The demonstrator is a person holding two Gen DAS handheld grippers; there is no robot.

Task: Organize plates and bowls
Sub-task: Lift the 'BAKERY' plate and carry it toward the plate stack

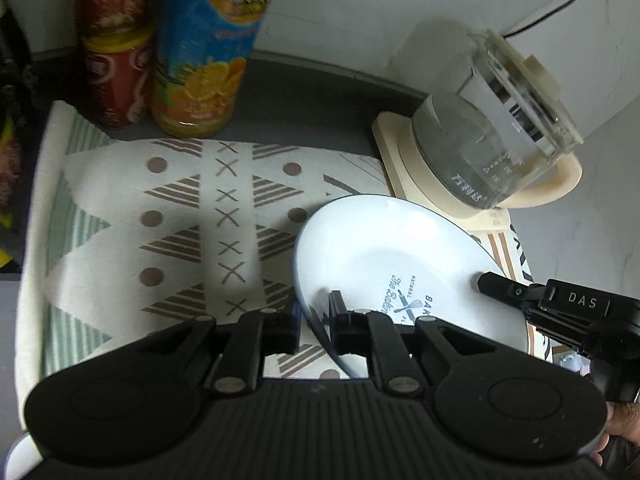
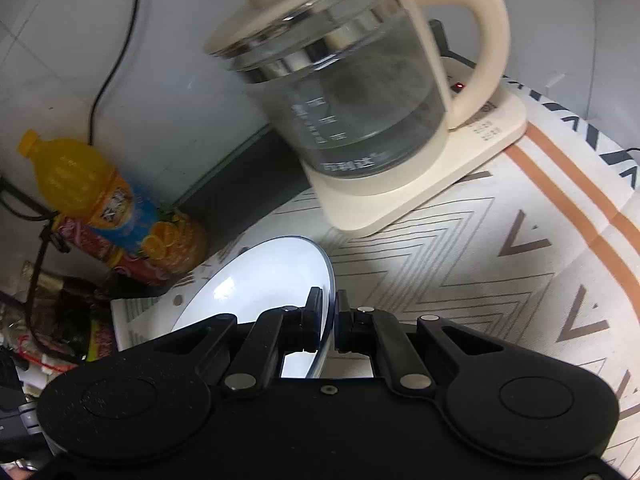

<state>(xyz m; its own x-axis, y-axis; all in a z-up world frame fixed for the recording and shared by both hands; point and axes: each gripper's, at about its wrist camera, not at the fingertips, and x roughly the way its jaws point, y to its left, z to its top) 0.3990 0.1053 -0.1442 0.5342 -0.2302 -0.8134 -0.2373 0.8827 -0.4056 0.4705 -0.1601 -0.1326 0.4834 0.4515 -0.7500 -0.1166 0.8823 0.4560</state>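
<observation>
A white plate (image 1: pixel 384 248) with a thin blue rim and printed baking lettering is held tilted above a patterned cloth. My left gripper (image 1: pixel 314 320) is shut on its near left rim. My right gripper (image 1: pixel 486 282) comes in from the right and grips the opposite rim. In the right wrist view the same plate (image 2: pixel 260 280) stands on edge between the fingers of my right gripper (image 2: pixel 328 320), which is shut on its rim.
A glass kettle (image 1: pixel 492 140) on a cream base stands at the back right; it also shows in the right wrist view (image 2: pixel 352 92). An orange juice bottle (image 1: pixel 204 48) and a red can (image 1: pixel 116 80) stand at the back left. The patterned cloth (image 1: pixel 180 216) covers the counter.
</observation>
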